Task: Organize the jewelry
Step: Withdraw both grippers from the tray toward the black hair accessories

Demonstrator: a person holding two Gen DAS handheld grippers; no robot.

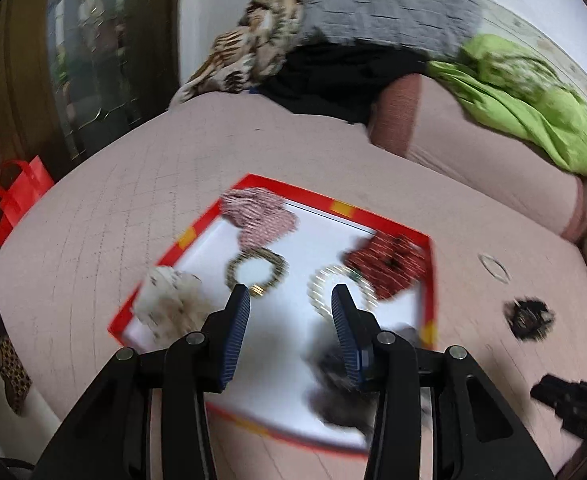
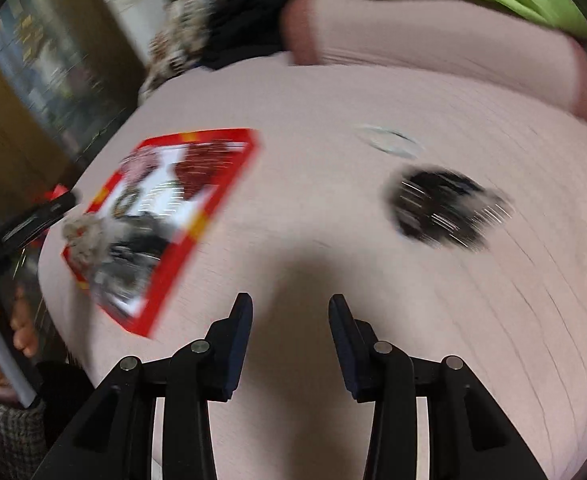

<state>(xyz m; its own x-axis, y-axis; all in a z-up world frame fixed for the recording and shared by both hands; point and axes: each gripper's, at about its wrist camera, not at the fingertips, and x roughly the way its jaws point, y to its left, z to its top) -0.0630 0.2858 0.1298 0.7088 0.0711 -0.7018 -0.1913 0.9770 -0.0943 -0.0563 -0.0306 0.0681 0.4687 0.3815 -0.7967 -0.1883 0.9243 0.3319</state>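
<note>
While both views are smeared by blur, the contents read as follows, left to right. Left wrist view: red bag at 9 o'clock, off the edge of the pink quilted bed; red-rimmed white tray at centre. On the tray: cream speckled scrunchie at its 8 o'clock corner; pink-and-white striped scrunchie at 12 o'clock; dark beaded bangle just below that; pale beaded bangle to its right, touching or overlapping the red patterned scrunchie at 2 o'clock; grey blurred scrunchie at 5 o'clock, partly behind the right finger. Left gripper hangs above the tray, jaws spread wide, nothing between them. Off the tray, on the bed: clear ring at 3 o'clock, black scrunchie below it. Green cloth lies on the pink pillow at 1 o'clock. Right wrist view: hand on a grey handle at 8 o'clock; tray at 10 o'clock; right gripper over bare bedding, jaws wide apart, empty; clear ring at 1 o'clock; black scrunchie just below it, well apart from the tray.
</note>
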